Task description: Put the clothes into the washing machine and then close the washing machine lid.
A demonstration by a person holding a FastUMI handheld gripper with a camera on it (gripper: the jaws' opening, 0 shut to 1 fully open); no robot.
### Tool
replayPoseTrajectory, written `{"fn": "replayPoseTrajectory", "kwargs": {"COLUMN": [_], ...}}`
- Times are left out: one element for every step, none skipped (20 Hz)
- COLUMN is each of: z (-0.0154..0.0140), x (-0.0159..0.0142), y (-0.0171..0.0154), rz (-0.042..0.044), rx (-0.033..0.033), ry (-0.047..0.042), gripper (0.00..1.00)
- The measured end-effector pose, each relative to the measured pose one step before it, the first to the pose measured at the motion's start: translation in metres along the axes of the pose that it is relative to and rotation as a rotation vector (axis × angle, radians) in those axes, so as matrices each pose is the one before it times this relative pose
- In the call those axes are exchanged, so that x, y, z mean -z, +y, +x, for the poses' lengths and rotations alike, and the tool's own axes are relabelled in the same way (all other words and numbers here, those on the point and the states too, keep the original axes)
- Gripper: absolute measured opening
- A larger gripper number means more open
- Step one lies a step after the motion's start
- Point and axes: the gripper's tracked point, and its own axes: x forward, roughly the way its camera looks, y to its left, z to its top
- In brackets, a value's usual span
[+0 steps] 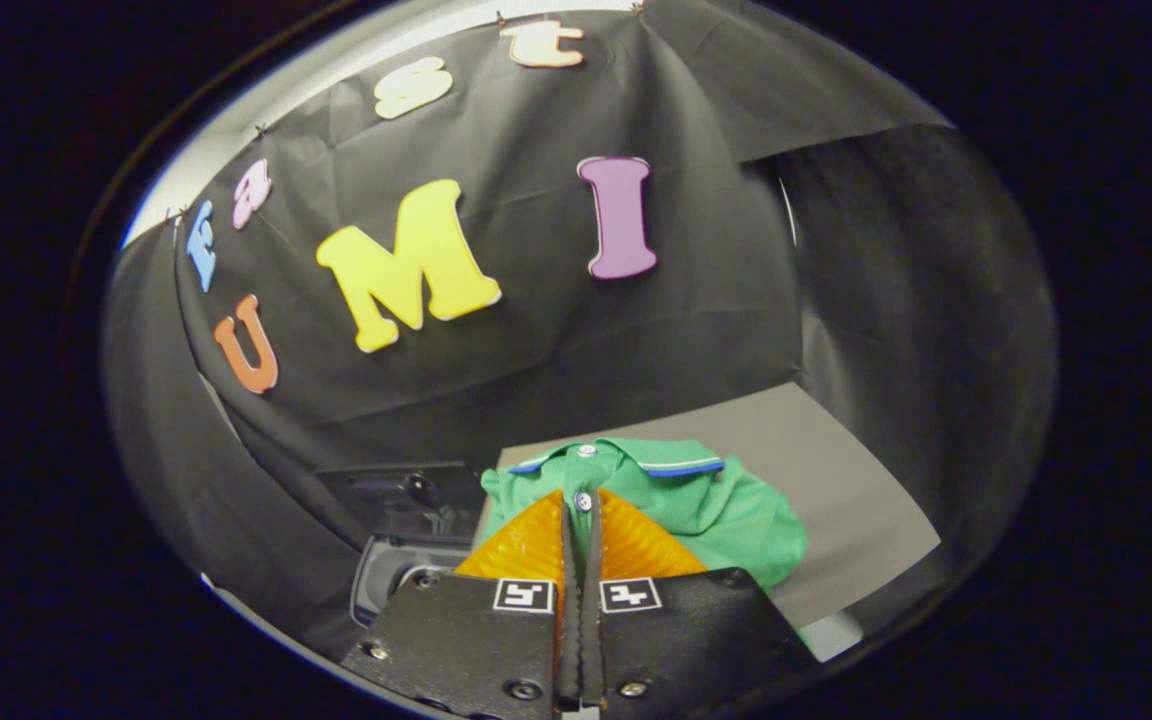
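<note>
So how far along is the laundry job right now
Nothing looks done. The green polo shirt lies on the grey surface, not in the washing machine beside it. In hand: the hand-held gripper, fingers nearly together, at the shirt's placket. Left: loading, closing the lid.

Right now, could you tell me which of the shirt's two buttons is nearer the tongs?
The lower button, right at the closed tongs' tips; the upper button sits beyond, by the collar.
</note>
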Motion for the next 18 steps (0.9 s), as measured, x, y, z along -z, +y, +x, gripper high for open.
{"fn": "replayPoseTrajectory", "kwargs": {"z": [-0.00542,-0.00702,-0.00644,-0.00503,-0.00548,-0.00472,-0.00698,-0.00468,-0.00507,-0.00289,-0.00330,-0.00316,-0.00330,-0.00177,-0.00163,0.00000,-0.00100,0.00092], "x": [-0.00534,-0.00351,-0.00579,-0.00496,-0.00501,-0.00508,-0.00249,-0.00513,-0.00685,-0.00471,-0.00500,-0.00665,-0.00582,-0.00380,-0.00436,-0.00177,-0.00216,-0.00131], "y": [0.00930,0.01060,0.01109,0.01188,0.01128,0.01121,0.01198,0.01132,0.01166,0.01316,0.01091,0.01368,0.01372,0.01163,0.01143,0.01195,0.01225,0.01196], "rz": [-0.00855,-0.00940,-0.00776,-0.01138,-0.01034,-0.00573,-0.00889,-0.00835,-0.00457,-0.00834,-0.00495,-0.00173,-0.00744,-0.01025,-0.00612,-0.00770,-0.00110,-0.00415], "rx": [-0.00926,-0.01007,-0.00985,-0.00958,-0.00956,-0.00867,-0.01312,-0.01078,-0.01331,-0.01297,-0.01211,-0.01562,-0.01220,-0.01125,-0.00856,-0.00860,-0.00864,-0.01101], "ry": [-0.01877,-0.01482,-0.02248,-0.01477,-0.01343,-0.01638,-0.01119,-0.01347,-0.01799,-0.01107,-0.01400,-0.01495,-0.00736,-0.00969,-0.01239,-0.00113,-0.00649,-0.00439], "gripper": [0.04,0.04,0.04,0.04,0.04,0.04,0.04,0.04,0.04,0.04,0.04,0.04,0.04,0.04,0.04,0.04,0.04,0.04]}}
